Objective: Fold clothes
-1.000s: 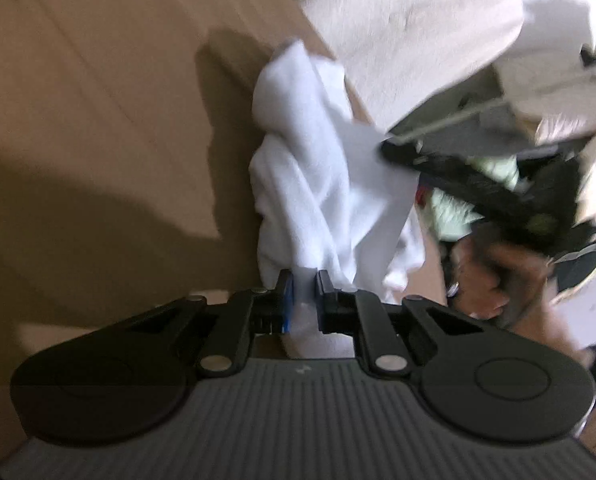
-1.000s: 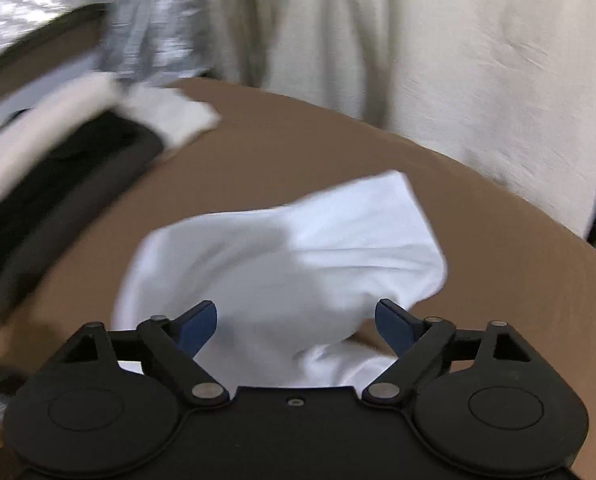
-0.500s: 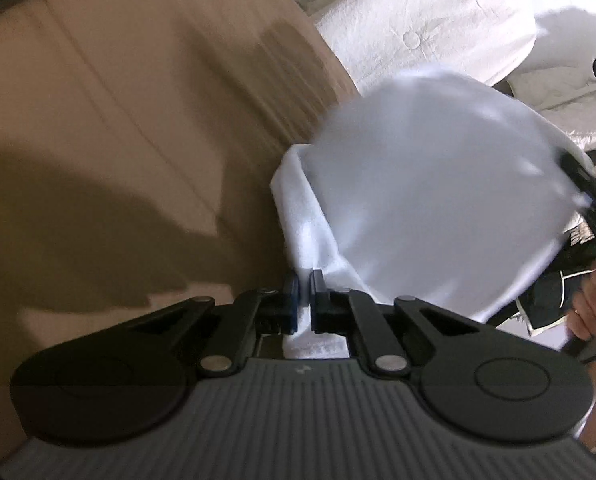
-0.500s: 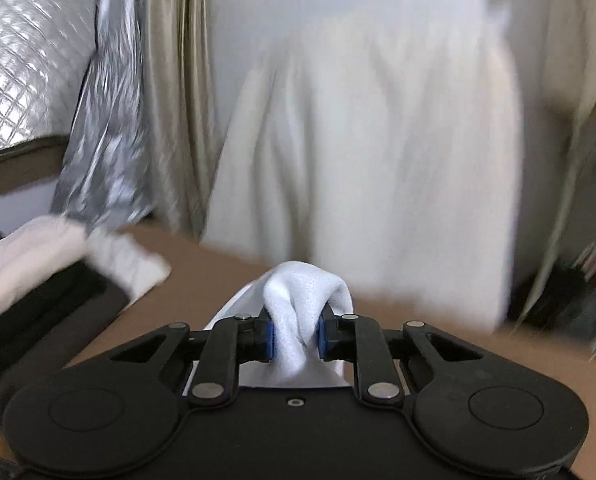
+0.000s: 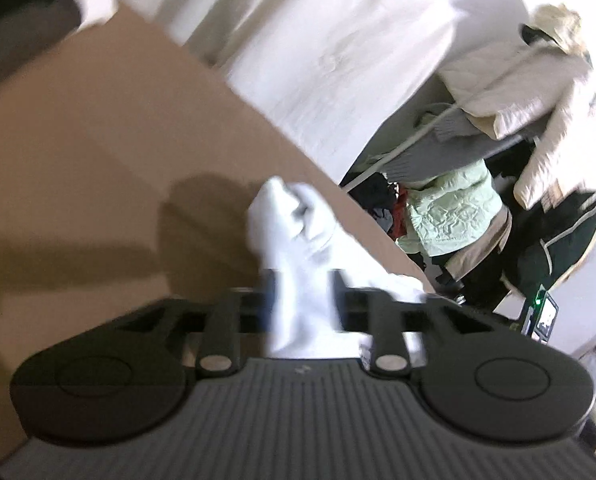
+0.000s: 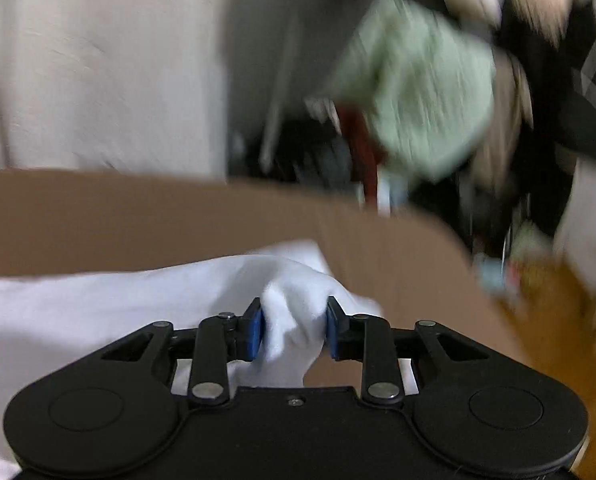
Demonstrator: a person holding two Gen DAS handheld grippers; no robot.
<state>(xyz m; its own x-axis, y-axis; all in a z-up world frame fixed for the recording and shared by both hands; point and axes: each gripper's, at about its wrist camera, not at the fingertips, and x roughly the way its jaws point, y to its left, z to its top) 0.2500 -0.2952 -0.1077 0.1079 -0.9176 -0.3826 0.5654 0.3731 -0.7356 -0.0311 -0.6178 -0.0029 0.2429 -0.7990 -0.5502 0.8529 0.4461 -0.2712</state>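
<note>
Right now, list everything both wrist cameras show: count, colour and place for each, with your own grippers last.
white cloth garment: one, white, bunched on the table, pinched by both grippers.
brown table surface: one, brown, under the garment.
white draped sheet: one, off-white, hanging beyond the table's far edge.
pale green quilted jacket: one, light green, in the clothes pile past the table.
cream quilted coat: one, cream, above the green jacket.
dark green garment: one, dark with pale trim, beside the green jacket.
left gripper: one, black, shut on the garment.
right gripper: one, black with blue pads, shut on the garment.
</note>
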